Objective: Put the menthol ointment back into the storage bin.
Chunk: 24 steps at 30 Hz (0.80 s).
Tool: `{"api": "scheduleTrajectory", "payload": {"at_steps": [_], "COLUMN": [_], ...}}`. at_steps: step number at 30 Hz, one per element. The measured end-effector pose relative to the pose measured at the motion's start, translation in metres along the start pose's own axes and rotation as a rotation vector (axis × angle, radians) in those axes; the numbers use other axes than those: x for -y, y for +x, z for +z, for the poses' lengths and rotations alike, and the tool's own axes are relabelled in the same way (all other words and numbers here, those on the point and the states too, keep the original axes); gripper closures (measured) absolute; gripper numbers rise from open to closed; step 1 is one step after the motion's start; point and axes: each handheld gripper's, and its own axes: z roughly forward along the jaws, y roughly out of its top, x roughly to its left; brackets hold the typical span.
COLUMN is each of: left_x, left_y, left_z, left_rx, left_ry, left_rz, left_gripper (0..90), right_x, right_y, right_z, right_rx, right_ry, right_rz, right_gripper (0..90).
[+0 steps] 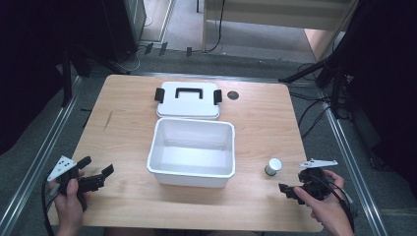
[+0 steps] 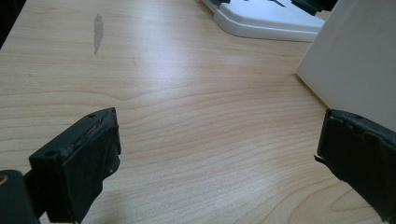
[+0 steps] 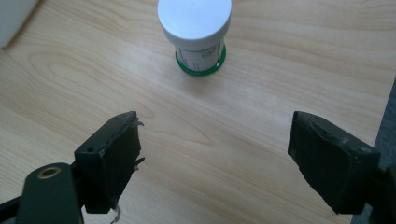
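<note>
On the table we saw one white bin, one lid, one bottle — its label illegible — both the left gripper and right gripper gaping wide, holding nothing.

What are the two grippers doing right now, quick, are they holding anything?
Left gripper: open, holding nothing, above bare table.
Right gripper: open, holding nothing, pointed at the small white-capped bottle.
</note>
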Motion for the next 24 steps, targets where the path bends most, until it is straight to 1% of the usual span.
{"api": "scheduleTrajectory", "payload": {"at_steps": [4,7,9,10,12,14,15,17,18,19,20,21,22,24], "left_x": [0.0,0.0,0.0,0.0,0.0,0.0,0.0,0.0,0.0,0.0,0.0,0.0,0.0,0.0], "left_y": [0.0,0.001,0.001,0.001,0.001,0.001,0.001,0.001,0.001,0.001,0.001,0.001,0.001,0.001], "left_z": [0.0,0.0,0.0,0.0,0.0,0.0,0.0,0.0,0.0,0.0,0.0,0.0,0.0,0.0], "left_rx": [0.003,0.003,0.004,0.004,0.003,0.003,0.004,0.003,0.004,0.004,0.004,0.004,0.004,0.004], "left_ry": [0.0,-0.001,0.0,0.0,0.002,0.002,0.002,0.0,0.0,0.0,0.0,0.0,0.0,0.003], "left_rz": [-0.006,-0.007,-0.008,-0.007,-0.006,-0.005,-0.005,-0.006,-0.007,-0.007,-0.007,-0.007,-0.007,-0.005], "left_gripper": [0.3,0.3,0.3,0.2,0.2,0.3,0.3,0.2,0.3,0.3,0.3,0.3,0.3,0.3], "right_x": [-0.009,-0.017,-0.021,-0.024,-0.028,-0.032,-0.033,-0.036,-0.038,-0.039,-0.04,-0.04,-0.043,-0.046], "right_y": [0.001,0.0,-0.001,-0.002,-0.001,-0.001,0.0,0.002,0.003,0.004,0.005,0.005,0.007,0.01], "right_z": [0.003,0.005,0.006,0.007,0.008,0.011,0.012,0.015,0.017,0.018,0.019,0.019,0.021,0.022], "right_rx": [0.012,0.036,0.04,0.041,0.04,0.022,0.023,0.023,0.013,0.01,0.015,0.015,0.032,0.04], "right_ry": [0.088,0.171,0.226,0.249,0.295,0.339,0.361,0.395,0.411,0.432,0.445,0.445,0.476,0.497], "right_rz": [0.007,0.009,0.021,0.016,0.014,0.024,0.024,0.019,0.027,0.023,0.021,0.021,0.016,0.008], "right_gripper": [17.0,16.9,17.0,17.4,17.4,17.3,17.3,17.6,17.7,17.6,17.2,17.2,17.2,17.0]}}
